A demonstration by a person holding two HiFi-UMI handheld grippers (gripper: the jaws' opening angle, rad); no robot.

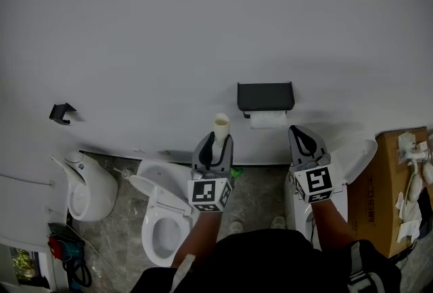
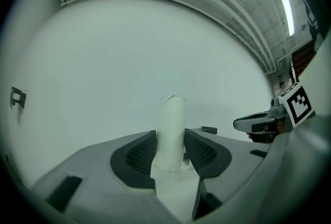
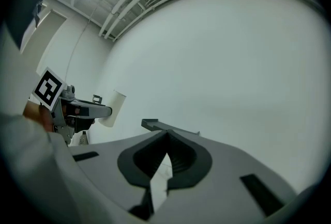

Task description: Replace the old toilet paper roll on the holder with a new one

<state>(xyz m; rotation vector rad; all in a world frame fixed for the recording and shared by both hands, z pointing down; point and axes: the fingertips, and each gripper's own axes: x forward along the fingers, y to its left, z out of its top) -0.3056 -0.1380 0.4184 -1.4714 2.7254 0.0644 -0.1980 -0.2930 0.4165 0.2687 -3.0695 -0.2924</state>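
Note:
A black holder (image 1: 265, 96) is fixed to the white wall, with a white paper roll (image 1: 268, 120) hanging under its shelf. My left gripper (image 1: 215, 143) is to the left of and below the holder, shut on a bare cream cardboard tube (image 1: 221, 125) that stands upright out of the jaws. In the left gripper view the tube (image 2: 171, 130) sits pinched between the dark pads. My right gripper (image 1: 299, 132) is just below and to the right of the roll, its jaws together with nothing in them; the right gripper view shows its tips (image 3: 166, 134) meeting below the holder's edge (image 3: 155, 124).
A white toilet (image 1: 166, 217) with its seat up stands below the left gripper, and a white urinal-like fixture (image 1: 91, 187) further left. A black hook (image 1: 62, 112) is on the wall. A brown cardboard box (image 1: 396, 183) and a white bin lid (image 1: 355, 160) are at the right.

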